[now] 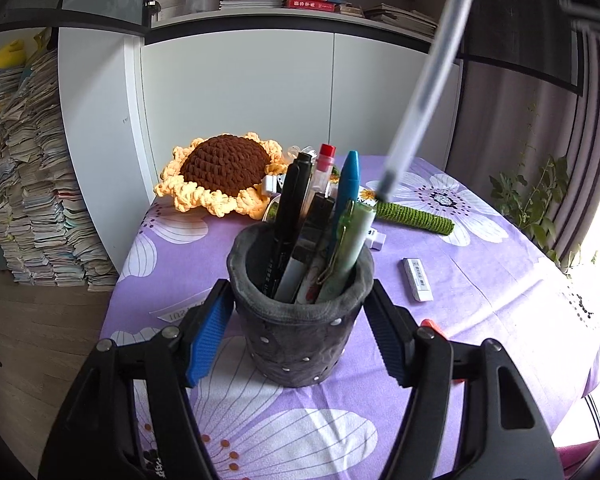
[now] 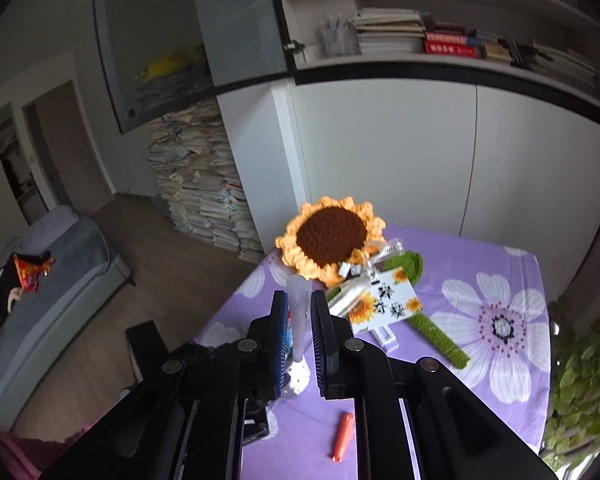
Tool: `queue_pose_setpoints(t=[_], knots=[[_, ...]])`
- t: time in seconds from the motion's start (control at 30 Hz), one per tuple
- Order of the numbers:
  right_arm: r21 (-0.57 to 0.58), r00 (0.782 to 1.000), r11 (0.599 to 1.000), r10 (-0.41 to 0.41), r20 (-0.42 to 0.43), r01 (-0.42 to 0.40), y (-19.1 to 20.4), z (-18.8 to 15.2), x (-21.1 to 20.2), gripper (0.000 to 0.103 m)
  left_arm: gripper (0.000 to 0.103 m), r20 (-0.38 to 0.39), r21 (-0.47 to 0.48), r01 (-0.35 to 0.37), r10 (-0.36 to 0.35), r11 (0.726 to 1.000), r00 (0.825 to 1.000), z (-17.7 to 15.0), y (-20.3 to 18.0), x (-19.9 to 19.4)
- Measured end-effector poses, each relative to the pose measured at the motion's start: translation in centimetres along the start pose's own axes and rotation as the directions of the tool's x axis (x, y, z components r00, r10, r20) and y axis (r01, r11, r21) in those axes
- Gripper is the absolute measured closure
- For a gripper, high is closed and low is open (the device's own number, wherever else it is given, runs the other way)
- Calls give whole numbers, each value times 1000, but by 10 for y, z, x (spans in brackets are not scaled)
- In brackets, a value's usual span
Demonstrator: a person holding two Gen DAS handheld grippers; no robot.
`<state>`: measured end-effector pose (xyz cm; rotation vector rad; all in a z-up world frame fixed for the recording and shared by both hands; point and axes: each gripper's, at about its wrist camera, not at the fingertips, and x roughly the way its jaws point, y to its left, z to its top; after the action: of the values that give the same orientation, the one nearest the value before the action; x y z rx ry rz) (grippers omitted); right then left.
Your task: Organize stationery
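Observation:
My left gripper [image 1: 300, 320] is closed around a dark grey pen holder [image 1: 300, 320] on the purple flowered tablecloth [image 1: 480, 280]; its blue pads [image 1: 208, 344] press both sides of the holder. The holder contains several pens and markers [image 1: 320, 224]. My right gripper [image 2: 300, 328] is shut on a translucent pen [image 2: 299, 312], held upright between its pads. In the left wrist view that pen [image 1: 428, 80] hangs slanted above the holder, tip down, just right of it.
A white eraser [image 1: 417, 279] and a smaller white item [image 1: 374, 238] lie right of the holder. An orange pen [image 2: 342, 436] lies near the table's front. A crocheted sunflower [image 1: 220, 174] with green stem [image 1: 416, 216] and card [image 2: 384, 300] lies at the back.

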<state>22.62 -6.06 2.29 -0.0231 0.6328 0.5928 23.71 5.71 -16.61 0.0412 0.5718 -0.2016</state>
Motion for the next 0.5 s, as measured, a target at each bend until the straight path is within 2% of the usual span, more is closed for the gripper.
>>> queue_pose_setpoints(t=[0.13,0.23,0.4,0.5], knots=[[-47,999,998,32,34,-31,19,12,-7,90,37,-1,-2,0,0,1000,1000,0,0,0],[-57,998,997,56,23,-54,24,15,5,90,37,-1,-3,-1,1,1000,1000,0,0,0],[-62,996,997,51,-74,-55,28,2,55,90,37,-1,-3,0,0,1000,1000,0,0,0],[-49,986,995,82,-145,-90,27,-11,88,90,37,-2,-3,1,-1,1000,1000,0,0,0]])
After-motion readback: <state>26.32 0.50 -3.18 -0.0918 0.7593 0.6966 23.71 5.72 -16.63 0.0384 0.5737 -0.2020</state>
